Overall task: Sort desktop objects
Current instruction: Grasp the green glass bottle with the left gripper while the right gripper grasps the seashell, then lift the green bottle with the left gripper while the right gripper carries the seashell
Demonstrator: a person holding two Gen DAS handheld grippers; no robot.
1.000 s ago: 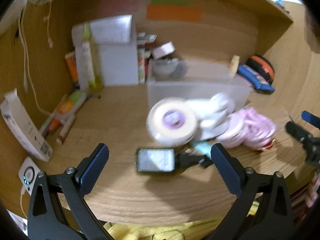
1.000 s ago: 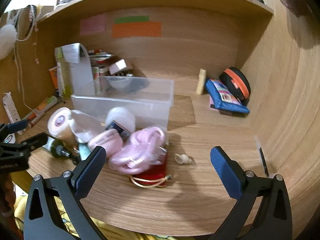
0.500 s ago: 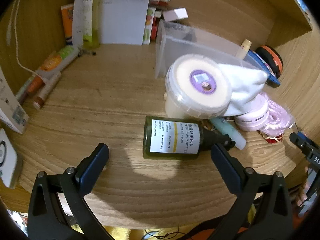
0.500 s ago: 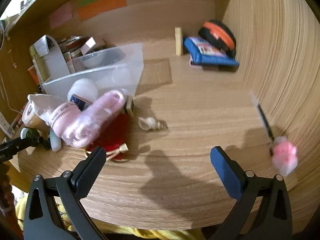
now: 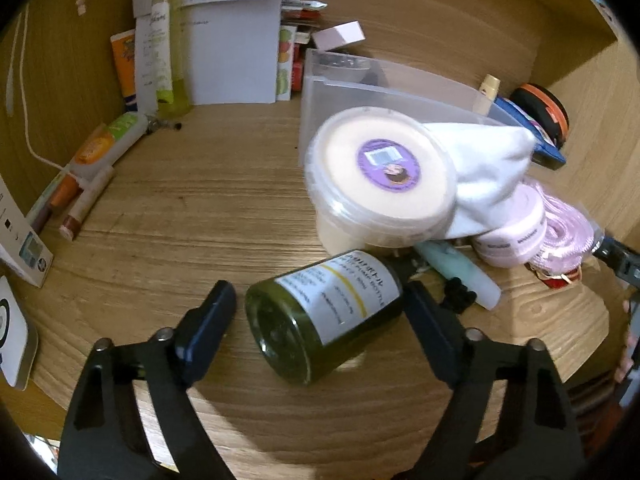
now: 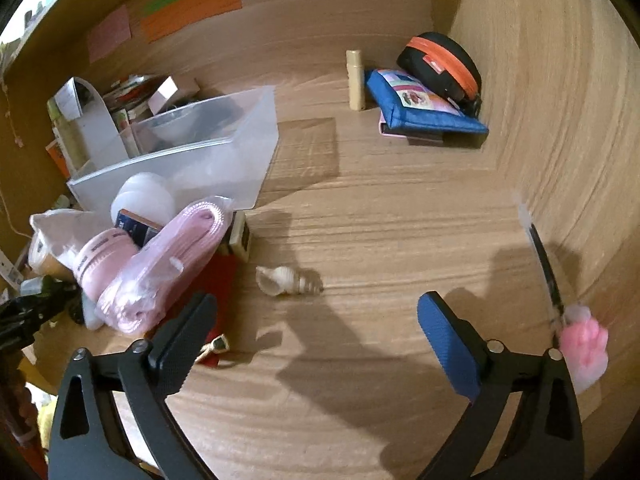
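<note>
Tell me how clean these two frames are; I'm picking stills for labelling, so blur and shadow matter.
Left wrist: green bottle label sharp, tub lid slightly soft, strong fisheye bending. Right wrist: seashell crisp, pink charm smeared, gripper shadows on the desk.

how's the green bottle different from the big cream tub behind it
The green bottle lies on its side between the left gripper fingers; the cream tub sits tilted behind it, outside them. The bottle is dark green glass with a white printed label; the tub is pale plastic with a round purple sticker. The tub looks wider. Both rest on the wooden desk.
</note>
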